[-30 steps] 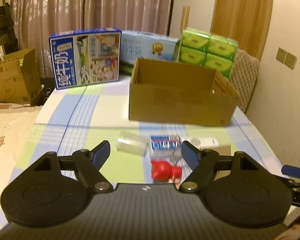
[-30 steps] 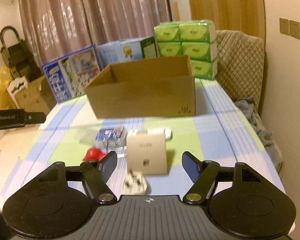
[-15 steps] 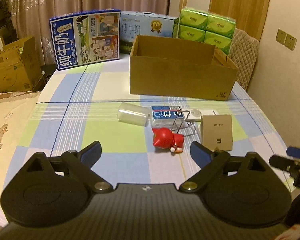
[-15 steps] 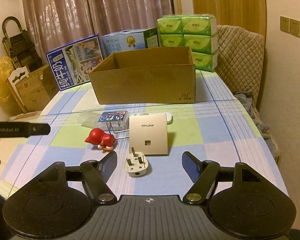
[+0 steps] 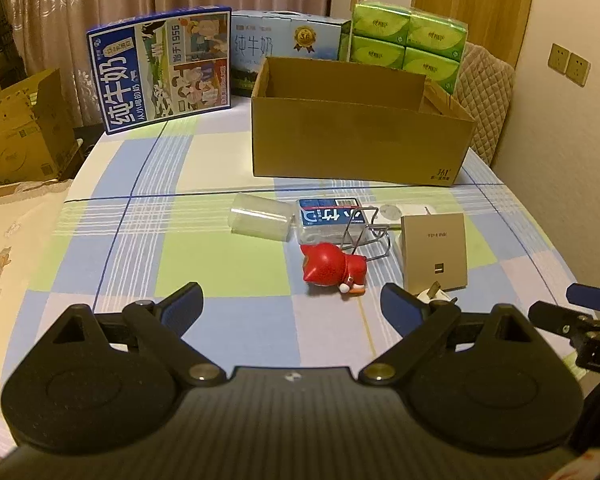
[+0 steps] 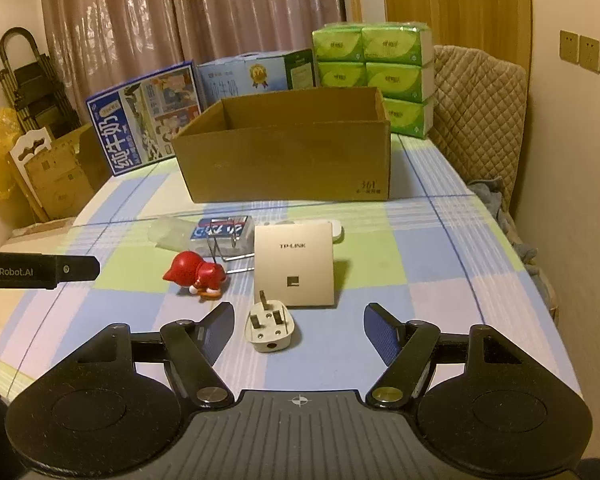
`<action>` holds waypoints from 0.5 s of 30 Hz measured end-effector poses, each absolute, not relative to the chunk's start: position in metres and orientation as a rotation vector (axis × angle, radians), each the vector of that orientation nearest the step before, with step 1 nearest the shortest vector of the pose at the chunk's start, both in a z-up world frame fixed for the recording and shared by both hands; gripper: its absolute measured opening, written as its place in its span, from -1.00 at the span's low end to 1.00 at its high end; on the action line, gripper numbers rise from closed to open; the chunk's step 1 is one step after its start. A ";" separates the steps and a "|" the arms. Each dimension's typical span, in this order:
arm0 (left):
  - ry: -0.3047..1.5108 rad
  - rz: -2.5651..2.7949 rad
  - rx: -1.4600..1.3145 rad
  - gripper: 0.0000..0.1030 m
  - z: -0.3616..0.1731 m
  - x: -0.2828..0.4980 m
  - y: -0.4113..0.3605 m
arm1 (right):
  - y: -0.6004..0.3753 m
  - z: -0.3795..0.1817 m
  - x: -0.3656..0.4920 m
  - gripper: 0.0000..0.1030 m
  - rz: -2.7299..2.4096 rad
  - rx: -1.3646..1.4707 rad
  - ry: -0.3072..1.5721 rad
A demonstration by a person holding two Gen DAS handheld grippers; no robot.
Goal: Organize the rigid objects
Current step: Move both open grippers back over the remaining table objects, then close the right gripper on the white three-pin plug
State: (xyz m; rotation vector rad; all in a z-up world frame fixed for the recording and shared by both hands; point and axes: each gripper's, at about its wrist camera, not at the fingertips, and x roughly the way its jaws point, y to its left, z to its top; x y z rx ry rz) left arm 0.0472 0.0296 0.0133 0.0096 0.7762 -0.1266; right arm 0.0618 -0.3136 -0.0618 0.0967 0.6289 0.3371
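Observation:
Several small objects lie on the checked tablecloth: a red cat figurine (image 5: 334,269) (image 6: 196,270), a clear plastic cup (image 5: 260,219) on its side, a blue-labelled pack (image 5: 330,218) under a wire stand (image 5: 366,236), a gold TP-LINK panel (image 6: 294,266) (image 5: 434,252) and a white plug (image 6: 269,326). An open cardboard box (image 5: 356,140) (image 6: 288,156) stands behind them. My left gripper (image 5: 292,306) is open and empty, short of the figurine. My right gripper (image 6: 299,326) is open, with the plug between its fingers on the table.
A blue milk carton box (image 5: 164,70), a light blue box (image 5: 284,46) and green tissue packs (image 5: 408,42) stand at the table's far edge. A padded chair (image 6: 480,108) is at the right. Cardboard boxes (image 5: 16,136) sit off the table's left.
Both grippers pulled back and up from the table, so the objects now sit farther ahead. The left jaws have opened wider. Nothing on the table moved.

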 end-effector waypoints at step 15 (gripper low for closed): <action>0.796 -0.140 0.037 0.81 -0.024 0.090 0.024 | -0.285 -0.106 0.095 0.34 0.370 0.021 0.673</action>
